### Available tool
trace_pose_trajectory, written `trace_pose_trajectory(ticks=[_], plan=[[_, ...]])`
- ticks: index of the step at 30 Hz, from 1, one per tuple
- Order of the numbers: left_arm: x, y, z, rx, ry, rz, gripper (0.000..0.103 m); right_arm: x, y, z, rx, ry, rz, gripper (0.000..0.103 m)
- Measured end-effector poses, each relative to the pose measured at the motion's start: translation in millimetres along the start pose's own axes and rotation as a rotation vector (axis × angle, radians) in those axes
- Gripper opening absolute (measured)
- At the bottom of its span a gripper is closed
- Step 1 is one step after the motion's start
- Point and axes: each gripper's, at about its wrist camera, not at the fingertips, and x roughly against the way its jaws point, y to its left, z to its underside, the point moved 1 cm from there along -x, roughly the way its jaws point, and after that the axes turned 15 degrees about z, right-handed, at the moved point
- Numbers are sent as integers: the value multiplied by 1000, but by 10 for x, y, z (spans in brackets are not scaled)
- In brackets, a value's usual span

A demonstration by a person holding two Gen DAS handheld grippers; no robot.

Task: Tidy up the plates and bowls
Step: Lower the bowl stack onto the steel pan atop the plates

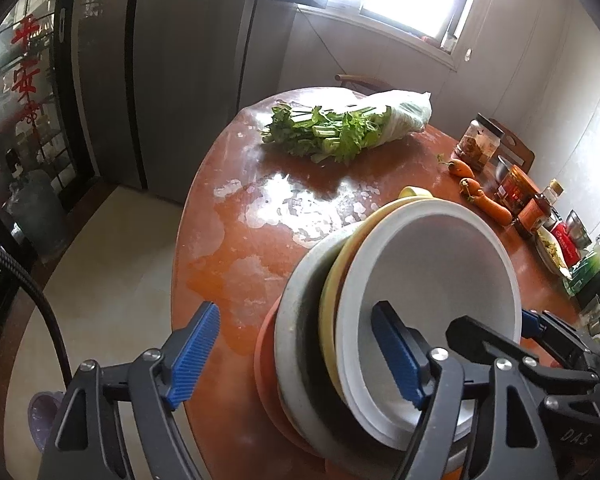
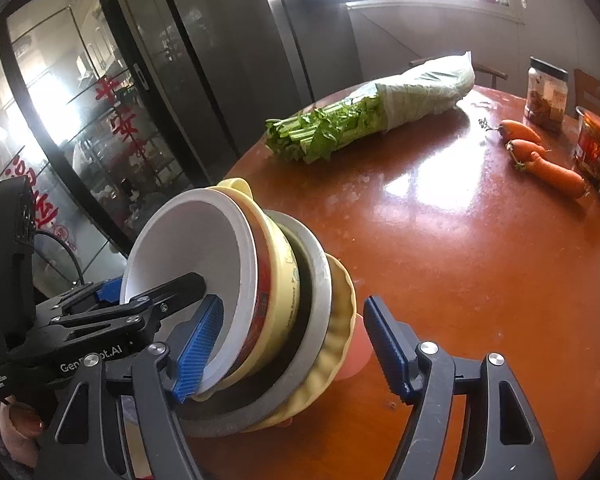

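Stack sat between both tongs: at 1 o'clock from left tongs, at 11 o'clock from right tongs. Both open, gripping nothing.

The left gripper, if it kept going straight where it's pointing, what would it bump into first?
Probably the stack of bowls and plates: the left gripper is open around its near edge, one finger already inside the white bowl. Depth is hard to judge.

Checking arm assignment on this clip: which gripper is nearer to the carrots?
Right. The right gripper straddles the stack's edge on the side facing the carrots; the left gripper straddles the stack's opposite edge, with the white bowl between it and them.
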Motion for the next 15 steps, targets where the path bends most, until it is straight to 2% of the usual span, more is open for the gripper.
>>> trace_pose_trajectory(ticks=[2,4,11,15], plan=[[-37,9,-6,0,12,14,86,-37,11,0,5,8,-2,74],[-77,36,-14,7,25,27,89,-77,15,3,0,24,-21,75],[-168,69,-41,24,54,117,85,-179,-72,7,-46,64,-100,77],[-183,-20,-39,2,58,125,82,-148,-103,9,-33,53,-104,77]])
